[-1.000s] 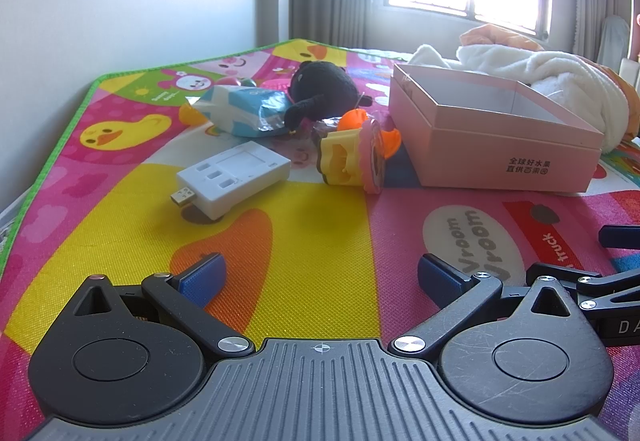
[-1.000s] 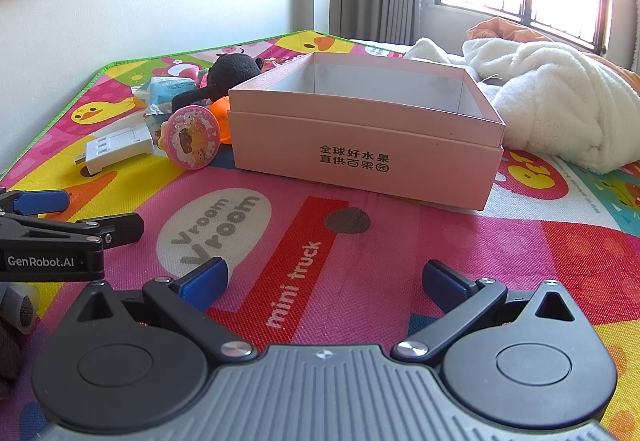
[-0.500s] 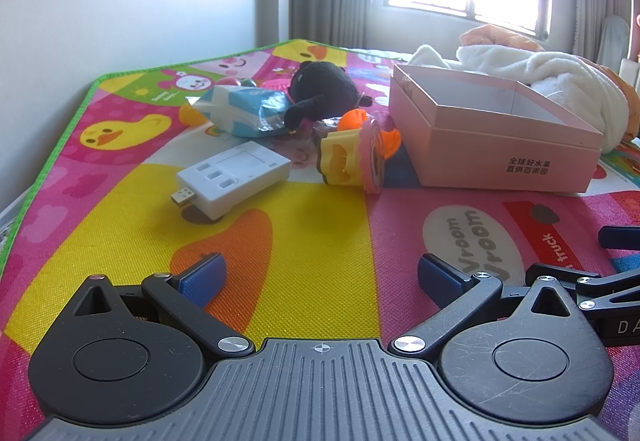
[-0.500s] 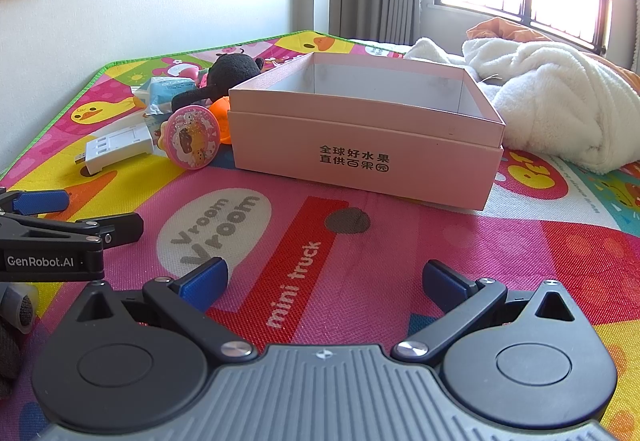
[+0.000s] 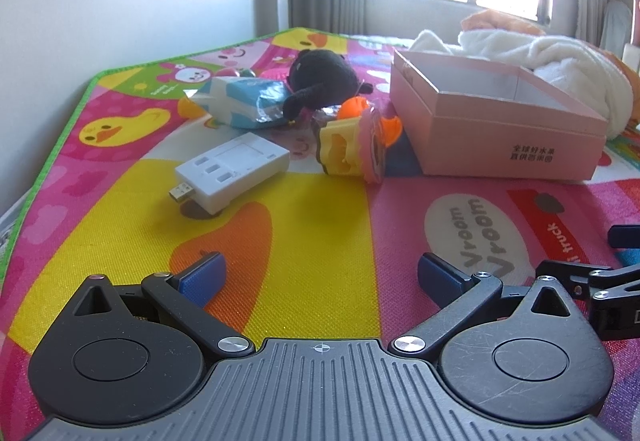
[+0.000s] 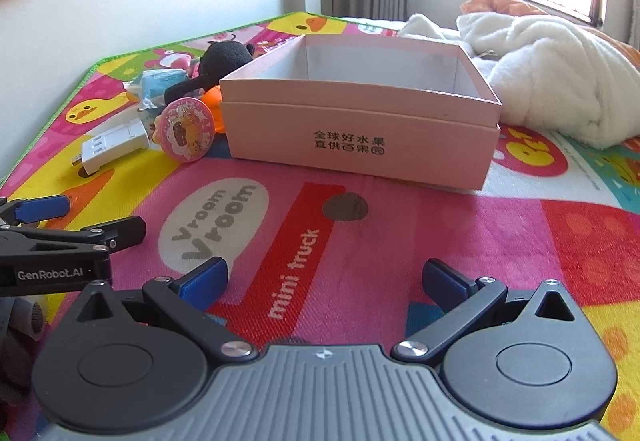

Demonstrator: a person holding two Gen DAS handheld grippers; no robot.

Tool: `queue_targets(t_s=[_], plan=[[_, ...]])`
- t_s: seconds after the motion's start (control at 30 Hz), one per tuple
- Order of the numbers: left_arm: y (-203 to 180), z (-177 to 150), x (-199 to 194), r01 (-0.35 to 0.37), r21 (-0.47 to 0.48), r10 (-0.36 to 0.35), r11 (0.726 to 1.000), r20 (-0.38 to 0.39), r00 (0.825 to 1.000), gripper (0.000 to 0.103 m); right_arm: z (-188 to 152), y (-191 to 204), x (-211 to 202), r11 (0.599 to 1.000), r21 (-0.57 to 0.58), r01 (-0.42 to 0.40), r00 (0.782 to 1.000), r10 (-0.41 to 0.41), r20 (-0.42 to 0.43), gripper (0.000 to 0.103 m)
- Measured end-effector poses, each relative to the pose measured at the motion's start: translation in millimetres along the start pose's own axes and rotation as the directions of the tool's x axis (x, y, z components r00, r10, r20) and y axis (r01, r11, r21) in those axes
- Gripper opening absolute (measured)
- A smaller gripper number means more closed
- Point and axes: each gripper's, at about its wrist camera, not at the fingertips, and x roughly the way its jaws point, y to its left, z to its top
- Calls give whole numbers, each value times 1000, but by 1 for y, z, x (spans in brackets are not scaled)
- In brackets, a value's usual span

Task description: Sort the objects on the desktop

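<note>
An empty pink box (image 5: 492, 129) (image 6: 360, 129) stands on the colourful play mat (image 5: 320, 233). Left of it lie a white adapter (image 5: 234, 169) (image 6: 114, 145), a blue tissue pack (image 5: 244, 101) (image 6: 160, 87), a black plush toy (image 5: 324, 77) (image 6: 224, 59), an orange toy (image 5: 356, 107) and a yellow toy with a pink round face (image 5: 348, 149) (image 6: 186, 129). My left gripper (image 5: 320, 277) is open low over the mat, well short of the adapter. My right gripper (image 6: 324, 279) is open too, in front of the box, holding nothing.
A white fluffy blanket (image 6: 552, 81) (image 5: 560, 65) is heaped behind and right of the box. The wall and the mat's green edge (image 5: 68, 121) run along the left. The left gripper's fingers (image 6: 44, 209) show at the left of the right wrist view.
</note>
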Motion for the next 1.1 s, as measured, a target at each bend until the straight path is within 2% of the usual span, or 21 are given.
queue_targets(t_s=[0.3, 0.47, 0.67, 0.73, 0.87, 0.93, 1.0, 1.03, 1.07, 1.1], plan=[[2, 1, 0, 18, 18, -17, 1000, -32, 999, 103, 3, -5, 1, 999, 22, -27, 999, 28, -47, 103], [4, 3, 0, 32, 14, -31, 999, -42, 999, 103, 9, 7, 4, 999, -29, 25, 994, -28, -103, 103], [11, 12, 0, 70, 0, -69, 998, -64, 996, 103, 7, 4, 1, 1000, -11, 18, 996, -18, -84, 103], [18, 16, -5, 91, -9, -91, 996, -54, 994, 103, 5, 6, -1, 999, -21, 26, 998, -27, -64, 103], [54, 24, -13, 63, -86, -65, 994, -25, 998, 103, 6, 19, -9, 993, -95, 64, 998, -66, -12, 103], [77, 32, -15, 47, -132, -51, 990, -26, 998, 103, 14, 34, -17, 986, -154, 59, 997, -49, 65, 103], [100, 41, -17, 21, -176, -26, 984, -27, 999, 103, 28, 60, -23, 970, -239, 51, 987, -12, 163, 103], [110, 45, -19, 8, -198, -12, 980, -20, 1000, 103, 36, 75, -22, 958, -282, 52, 980, 5, 199, 99], [121, 48, -23, -6, -221, 6, 975, -1, 1000, 103, 44, 92, -18, 944, -324, 59, 974, 17, 228, 88], [130, 52, -27, -22, -236, 27, 971, 20, 999, 103, 52, 109, -9, 927, -369, 70, 972, 20, 236, 83]])
